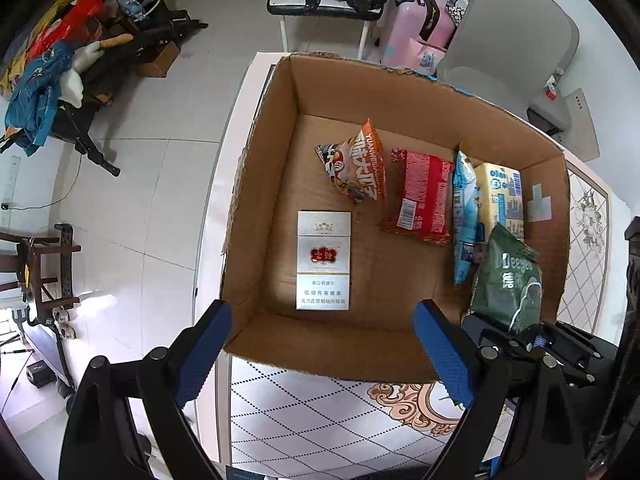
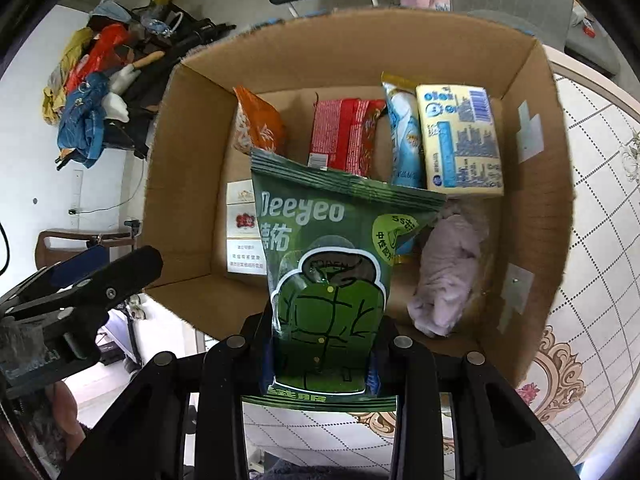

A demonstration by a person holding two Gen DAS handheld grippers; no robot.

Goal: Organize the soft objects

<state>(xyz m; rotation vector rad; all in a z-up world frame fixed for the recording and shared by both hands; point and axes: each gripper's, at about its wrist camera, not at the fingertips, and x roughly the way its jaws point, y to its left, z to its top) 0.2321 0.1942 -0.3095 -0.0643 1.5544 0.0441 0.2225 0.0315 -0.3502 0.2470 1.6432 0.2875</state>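
The open cardboard box [image 1: 400, 92] sits on a patterned tabletop [image 1: 320, 420] and fills most of both views; in the left wrist view a white cigarette pack [image 1: 323, 261] lies flat on the box floor toward 7 o'clock, apart from the rest; an orange snack bag [image 1: 357, 164] stands tilted near the centre, with a red packet [image 1: 422, 197] just beside it at 3 o'clock; next along at 3 o'clock a light blue wrapper [image 1: 464, 216] stands on edge, touching a pale yellow pack [image 1: 502, 196] against the right wall; in the right wrist view a lilac cloth [image 2: 448, 272] lies crumpled on the floor at 4 o'clock, below the yellow pack; the left gripper [image 1: 324, 354] hovers at the near wall of the box with its blue pads wide apart and nothing between them; the right gripper [image 2: 326, 360] is closed on the lower part of a green Deeyeo pouch [image 2: 328, 264], which stands upright above the near part of the box, its sealed top edge toward 12 o'clock; in the left wrist view the same pouch appears at 4 o'clock, over the box's near right corner.
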